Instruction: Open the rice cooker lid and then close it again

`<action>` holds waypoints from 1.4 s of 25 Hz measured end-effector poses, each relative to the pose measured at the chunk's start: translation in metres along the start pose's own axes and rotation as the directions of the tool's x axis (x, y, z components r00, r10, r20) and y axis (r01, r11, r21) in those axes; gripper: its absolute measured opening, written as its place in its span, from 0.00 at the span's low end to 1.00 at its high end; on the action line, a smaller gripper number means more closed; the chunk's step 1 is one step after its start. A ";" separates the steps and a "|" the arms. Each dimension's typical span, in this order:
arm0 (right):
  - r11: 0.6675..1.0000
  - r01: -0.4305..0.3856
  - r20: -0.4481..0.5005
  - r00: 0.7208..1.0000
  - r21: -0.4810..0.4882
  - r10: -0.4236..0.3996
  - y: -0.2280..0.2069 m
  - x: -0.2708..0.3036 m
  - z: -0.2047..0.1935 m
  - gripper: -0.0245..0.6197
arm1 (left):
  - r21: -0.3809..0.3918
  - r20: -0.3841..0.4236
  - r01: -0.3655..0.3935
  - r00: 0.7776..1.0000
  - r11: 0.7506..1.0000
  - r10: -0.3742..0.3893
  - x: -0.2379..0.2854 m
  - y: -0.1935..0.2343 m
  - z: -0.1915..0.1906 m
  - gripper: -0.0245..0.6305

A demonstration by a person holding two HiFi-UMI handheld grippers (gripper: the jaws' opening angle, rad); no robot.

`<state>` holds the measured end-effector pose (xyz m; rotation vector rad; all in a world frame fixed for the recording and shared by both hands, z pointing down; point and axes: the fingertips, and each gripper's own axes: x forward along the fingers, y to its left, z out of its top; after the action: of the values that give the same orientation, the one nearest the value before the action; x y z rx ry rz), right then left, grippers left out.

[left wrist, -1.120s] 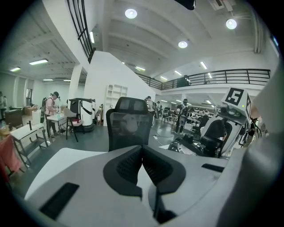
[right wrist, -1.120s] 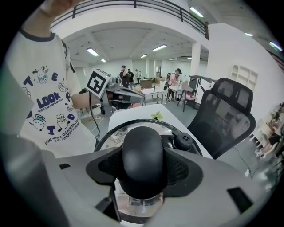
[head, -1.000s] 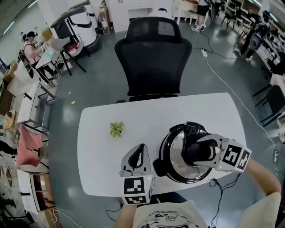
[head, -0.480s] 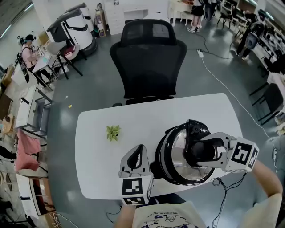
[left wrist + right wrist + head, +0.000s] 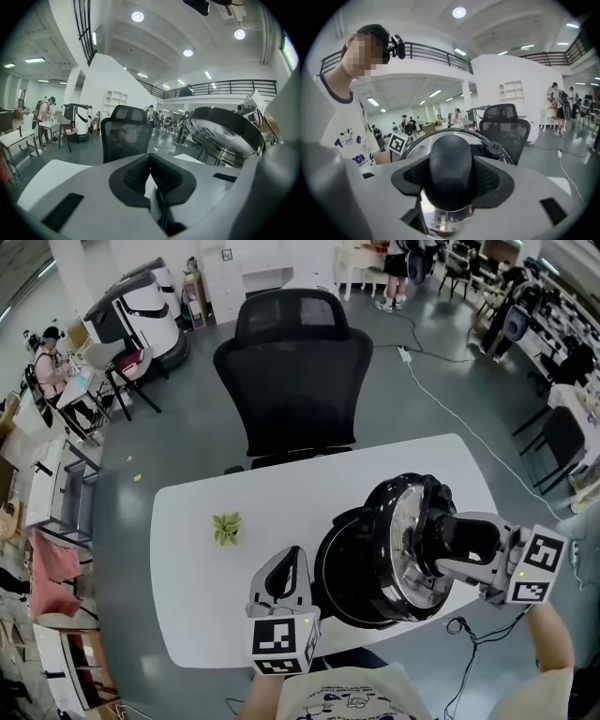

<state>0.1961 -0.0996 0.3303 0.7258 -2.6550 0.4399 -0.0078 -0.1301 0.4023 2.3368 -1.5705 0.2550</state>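
Right tongs [image 5: 454,542] pinch the rounded black knob [image 5: 450,161] of the rice cooker's lid, one dark pad on each side of it, as the right gripper view [image 5: 451,177] shows plainly. The steel-faced lid with its black rim [image 5: 405,532] stands raised and steeply tilted, its knob side turned to the right, above the right half of the round black rice cooker [image 5: 345,589]. The cooker's dark mouth lies uncovered on the left side of the lid. The cooker sits on the near right part of the white worktop [image 5: 187,563].

Left tongs [image 5: 291,563] are pressed together with nothing between them; in the left gripper view [image 5: 151,174] the two dark pads meet along a single seam. They hover just beside the cooker's left flank, near the worktop's near edge, pointing away from the person. From that view the tilted lid [image 5: 225,136] shows up on the right.

A small green potted plant [image 5: 225,527] sits on the worktop to the left, well apart from the cooker. A black mesh office chair [image 5: 295,371] stands at the far side of the worktop.
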 end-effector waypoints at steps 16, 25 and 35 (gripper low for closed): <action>0.940 0.228 0.297 0.907 0.253 -0.300 -0.020 -0.118 0.010 0.50 | 0.045 0.042 0.154 0.987 0.987 -0.156 0.009 -0.064 0.022 0.06; 0.943 0.238 0.264 0.917 0.234 -0.297 -0.014 -0.121 0.008 0.49 | 0.046 0.037 0.192 0.980 0.980 -0.194 0.010 -0.083 0.021 0.06; 0.971 0.155 0.204 0.960 0.183 -0.192 -0.004 -0.094 0.022 0.49 | 0.016 0.051 0.106 0.993 0.994 -0.107 -0.014 -0.064 0.028 0.06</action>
<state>0.2686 -0.0715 0.2730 1.1092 -2.7479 0.5653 0.0451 -0.1057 0.3611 2.4470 -1.4660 0.1820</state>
